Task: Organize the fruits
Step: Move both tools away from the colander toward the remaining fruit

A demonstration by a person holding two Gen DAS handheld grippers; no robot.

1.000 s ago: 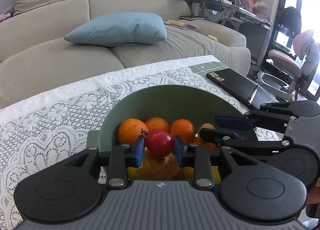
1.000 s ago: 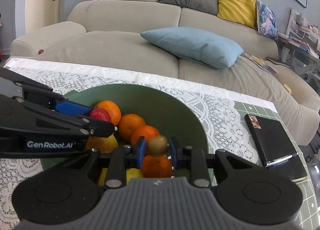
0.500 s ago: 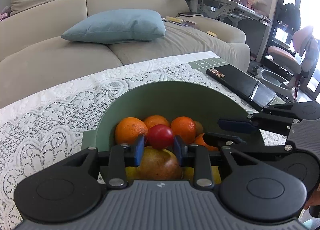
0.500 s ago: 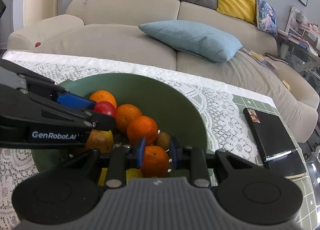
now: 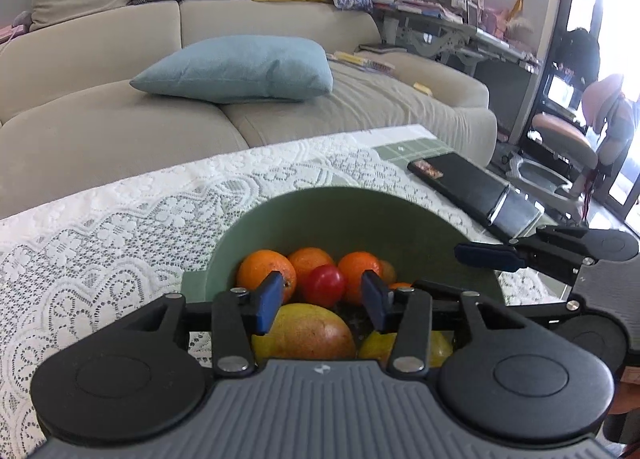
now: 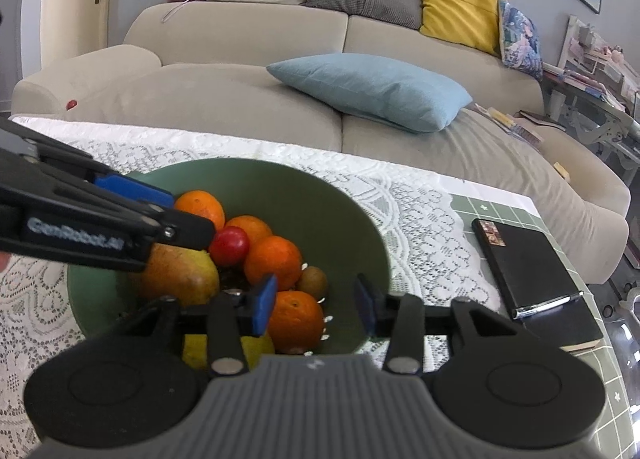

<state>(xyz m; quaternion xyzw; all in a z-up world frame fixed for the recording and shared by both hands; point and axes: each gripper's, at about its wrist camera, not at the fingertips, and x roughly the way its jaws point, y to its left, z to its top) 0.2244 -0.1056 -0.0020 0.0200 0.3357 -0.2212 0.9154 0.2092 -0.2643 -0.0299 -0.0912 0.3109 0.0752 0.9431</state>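
- The left gripper (image 5: 322,301) is hovering over the near side of the green bowl (image 5: 360,215); its blue pads are spreading apart and pressing on nothing, though the small red fruit (image 5: 324,285) is showing in the gap between them.
- The right gripper (image 6: 316,303) is hanging over the bowl's near right rim, its fingers also spreading, with nothing pinched; an orange (image 6: 296,321) is sitting in the bowl below and between them.
- Closest inside the bowl, a mango (image 6: 180,273) is lying at the near left, with a yellow fruit (image 6: 196,351) beside it at the near edge.
- The red fruit is resting on the pile at the bowl's middle, touching the mango and the oranges (image 6: 272,261) behind it.
- A small brown kiwi (image 6: 313,279) is lying against the bowl's right inner wall, just beside the oranges.
- The bowl is standing on a white lace tablecloth (image 5: 120,227).
- To the right of the bowl, well apart, a black notebook (image 6: 532,271) is lying on the table with a pen clipped at its edge.
- Beyond the bowl, a beige sofa (image 6: 240,99) is carrying a light blue cushion (image 6: 372,89).
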